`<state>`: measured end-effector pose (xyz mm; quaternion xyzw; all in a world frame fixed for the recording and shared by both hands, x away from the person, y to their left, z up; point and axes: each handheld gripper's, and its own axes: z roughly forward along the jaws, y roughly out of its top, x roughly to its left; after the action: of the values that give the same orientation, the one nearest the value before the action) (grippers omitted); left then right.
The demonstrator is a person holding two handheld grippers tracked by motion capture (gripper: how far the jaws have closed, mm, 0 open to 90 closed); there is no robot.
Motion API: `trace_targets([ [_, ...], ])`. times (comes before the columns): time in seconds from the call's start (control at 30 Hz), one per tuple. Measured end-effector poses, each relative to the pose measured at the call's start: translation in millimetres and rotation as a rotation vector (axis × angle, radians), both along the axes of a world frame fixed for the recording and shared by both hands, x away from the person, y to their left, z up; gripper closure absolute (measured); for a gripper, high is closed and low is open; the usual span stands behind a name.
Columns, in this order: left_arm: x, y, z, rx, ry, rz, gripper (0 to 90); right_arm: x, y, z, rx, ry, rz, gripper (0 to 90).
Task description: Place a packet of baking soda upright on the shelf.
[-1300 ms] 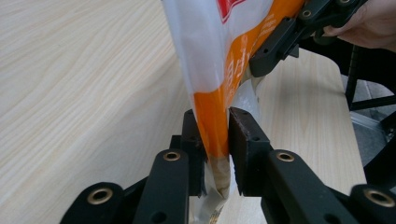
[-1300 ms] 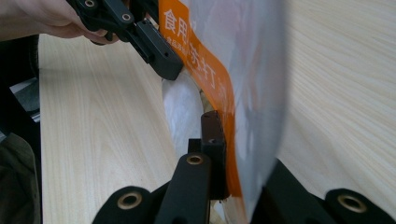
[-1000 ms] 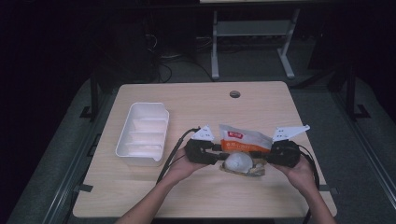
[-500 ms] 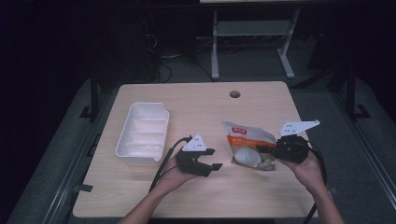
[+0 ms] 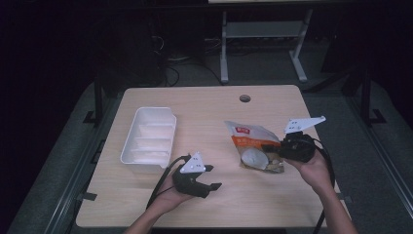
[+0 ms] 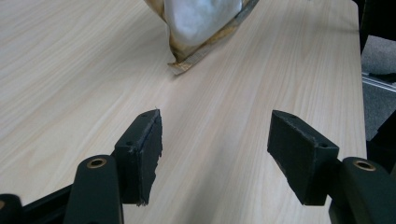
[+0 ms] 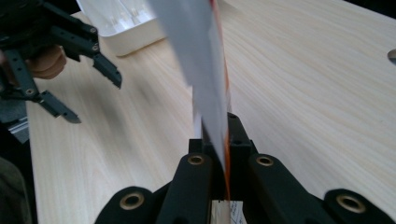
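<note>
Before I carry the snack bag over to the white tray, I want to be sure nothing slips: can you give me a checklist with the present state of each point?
1. Right hand-held gripper shut on the edge of the orange and white plastic snack bag: ok.
2. Left hand-held gripper clear of the bag, its jaws having just been opening with nothing between them: ok.
3. Bag fully lifted off the light wooden table: cannot tell.
4. White plastic compartment tray upright, compartments looking free: ok.
5. Bag's opening sealed: cannot tell.
</note>
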<state>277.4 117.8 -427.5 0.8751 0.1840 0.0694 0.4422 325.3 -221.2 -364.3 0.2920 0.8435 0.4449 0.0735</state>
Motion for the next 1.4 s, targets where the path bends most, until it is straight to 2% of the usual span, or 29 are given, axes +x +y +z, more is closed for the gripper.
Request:
trace_targets([
  [0.1, -2.7, 5.9, -2.6, -0.003, 0.004, 0.005, 35.1, 2.4, 4.1, 1.6, 0.001, -0.001, 0.002, 90.0],
  [0.27, -8.0, 14.6, -6.3, -0.004, 0.008, 0.009, 34.7, 10.9, 15.0, 8.4, 0.043, -0.002, 0.007, 90.0],
  [0.63, -18.4, 29.7, -5.7, -0.007, 0.001, 0.014, 33.9, 24.9, 46.2, 26.4, 0.040, -0.013, 0.045, 90.0],
  [0.93, -19.7, 37.4, -7.8, -0.016, -0.001, 0.019, 33.2, 43.4, 83.3, 36.4, 0.051, -0.010, 0.083, 90.0],
  [1.0, -18.9, 40.4, -7.3, -0.024, -0.001, 0.023, 32.9, 50.2, 97.4, 40.6, 0.052, -0.012, 0.095, 90.0],
  [1.03, -18.9, 40.4, -7.3, -0.024, -0.001, 0.023, 32.9, 50.2, 97.4, 40.6, 0.052, -0.012, 0.095, 90.0],
  [1.07, -17.8, 42.8, -7.4, -0.027, 0.004, 0.029, 32.9, 54.9, 106.5, 43.6, 0.057, -0.016, 0.104, 90.0],
  [1.13, -17.5, 43.7, -7.8, -0.030, 0.006, 0.031, 32.9, 57.5, 111.0, 45.3, 0.061, -0.020, 0.110, 90.0],
  [1.17, -17.4, 45.2, -8.1, -0.028, 0.005, 0.034, 32.8, 62.1, 120.3, 48.9, 0.071, -0.023, 0.119, 90.0],
  [1.2, -17.4, 45.2, -8.1, -0.028, 0.005, 0.034, 32.6, 62.1, 120.3, 48.9, 0.071, -0.023, 0.119, 90.0],
  [1.4, -15.1, 48.4, -9.0, -0.029, 0.011, 0.036, 32.2, 76.1, 150.9, 61.5, 0.094, -0.037, 0.148, 90.0],
])
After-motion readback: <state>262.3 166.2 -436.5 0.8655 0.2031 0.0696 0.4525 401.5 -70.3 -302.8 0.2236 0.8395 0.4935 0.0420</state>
